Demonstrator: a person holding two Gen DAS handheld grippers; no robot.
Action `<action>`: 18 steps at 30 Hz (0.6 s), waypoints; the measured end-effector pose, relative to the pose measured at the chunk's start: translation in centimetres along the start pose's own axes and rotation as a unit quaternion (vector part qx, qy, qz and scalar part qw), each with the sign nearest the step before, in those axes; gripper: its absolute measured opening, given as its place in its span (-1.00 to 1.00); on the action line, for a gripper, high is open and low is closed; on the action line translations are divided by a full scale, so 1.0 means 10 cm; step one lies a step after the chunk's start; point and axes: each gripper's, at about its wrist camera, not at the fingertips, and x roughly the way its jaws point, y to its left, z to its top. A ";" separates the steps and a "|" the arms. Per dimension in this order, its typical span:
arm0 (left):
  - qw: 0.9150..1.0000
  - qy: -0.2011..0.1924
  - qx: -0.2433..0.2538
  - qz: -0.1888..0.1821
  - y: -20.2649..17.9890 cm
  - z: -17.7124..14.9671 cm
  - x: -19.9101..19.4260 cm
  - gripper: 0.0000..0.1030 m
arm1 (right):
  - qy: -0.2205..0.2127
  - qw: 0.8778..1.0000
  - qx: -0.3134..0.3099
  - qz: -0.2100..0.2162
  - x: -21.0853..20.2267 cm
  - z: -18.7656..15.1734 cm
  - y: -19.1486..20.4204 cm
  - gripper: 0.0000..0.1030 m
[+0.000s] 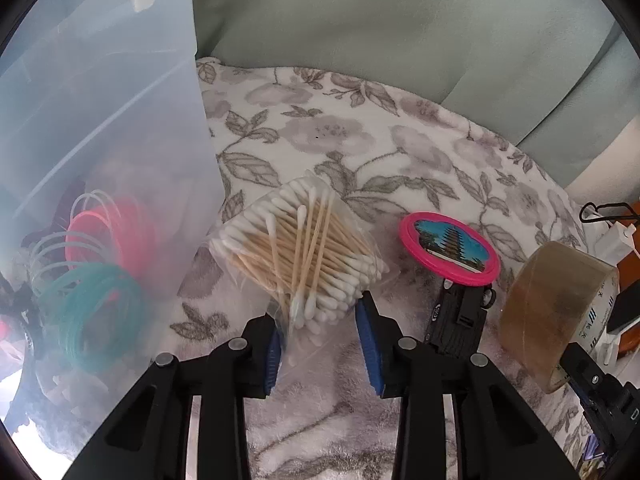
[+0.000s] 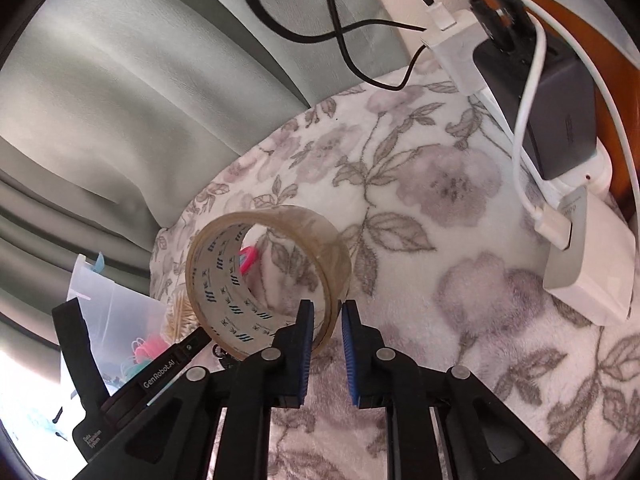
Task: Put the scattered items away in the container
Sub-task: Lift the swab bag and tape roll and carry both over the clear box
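A soft white blanket printed with grey flowers (image 1: 400, 152) is seen under both tongs, with pale green curtain fabric (image 1: 360, 20) hanging beyond it.

A large translucent plastic storage container (image 1: 100, 120) stands to the left of the left tongs (image 1: 320, 320); coiled pink and teal plastic rings (image 1: 100, 264) are seen through its wall.

A white power strip loaded with a dark adapter, white chargers and cables (image 2: 540, 120) lies well to the upper right of the right tongs (image 2: 326, 320).

A roll of clear brownish packing tape (image 2: 264, 276) stands on edge just ahead of the right tongs. Its wall is clamped between the blue pads, one pad inside the ring and one outside.

A clear bag of wooden-stemmed cotton swabs (image 1: 304, 252) lies just ahead of the left tongs. Its near end is held between the blue pads; the jaws are partly closed on it.

A round pink-rimmed plastic disc with a pagoda picture (image 1: 450, 250) lies to the right of the left tongs, between bag and tape roll. A small black toy car (image 1: 460, 312) sits just below the disc, touching its rim.
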 end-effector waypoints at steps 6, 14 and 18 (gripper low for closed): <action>1.000 0.002 0.009 -0.007 0.07 -0.05 -0.04 -0.32 | -0.002 1.000 -0.011 -0.008 0.03 0.05 0.03 -0.73; 1.000 0.018 0.008 -0.022 0.15 -0.06 -0.01 -0.32 | 0.002 1.000 -0.016 -0.001 0.14 0.11 0.03 -0.66; 1.000 0.018 -0.004 -0.018 -0.05 -0.40 -0.08 -0.32 | 0.024 1.000 -0.008 -0.003 0.24 0.00 -0.02 -0.67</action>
